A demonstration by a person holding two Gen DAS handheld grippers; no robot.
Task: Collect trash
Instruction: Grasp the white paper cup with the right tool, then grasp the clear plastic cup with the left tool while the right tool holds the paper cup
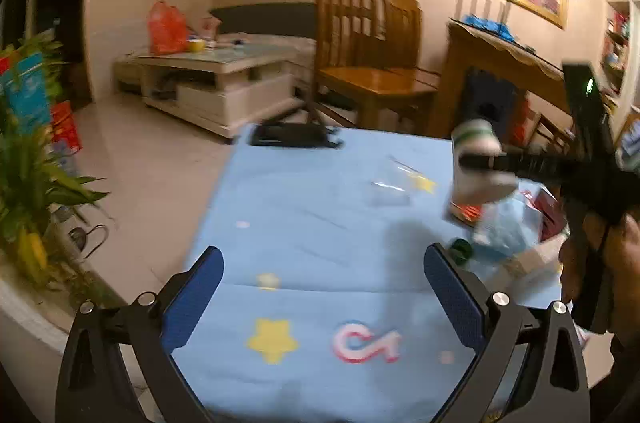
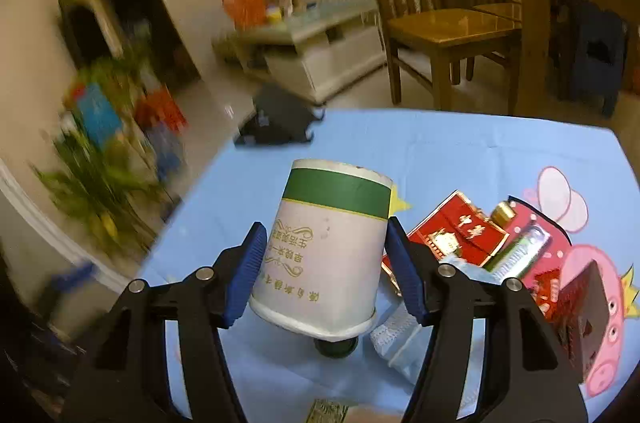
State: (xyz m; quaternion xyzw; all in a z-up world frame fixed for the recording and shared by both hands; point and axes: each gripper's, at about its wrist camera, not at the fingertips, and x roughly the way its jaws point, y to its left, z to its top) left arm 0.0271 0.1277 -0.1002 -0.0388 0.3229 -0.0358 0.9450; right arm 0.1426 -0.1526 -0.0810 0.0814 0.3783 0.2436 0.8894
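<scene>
My right gripper [image 2: 324, 271] is shut on a white paper cup [image 2: 328, 247] with a green band, held upside down above the blue tablecloth [image 2: 440, 151]. In the left wrist view the same cup [image 1: 478, 163] hangs in the right gripper at the right, above a trash pile. The pile holds a red cigarette pack [image 2: 460, 235], a green tube [image 2: 520, 251], a face mask [image 2: 400, 339] and a dark bottle cap [image 2: 336, 347]. A clear plastic wrapper [image 1: 392, 183] lies mid-table. My left gripper [image 1: 324, 287] is open and empty over the cloth.
A black bag [image 1: 296, 135] sits at the table's far edge. Wooden chairs [image 1: 372, 35] and a wooden cabinet [image 1: 500, 75] stand behind. A white coffee table [image 1: 208, 79] and a potted plant [image 1: 28, 159] stand to the left on the tiled floor.
</scene>
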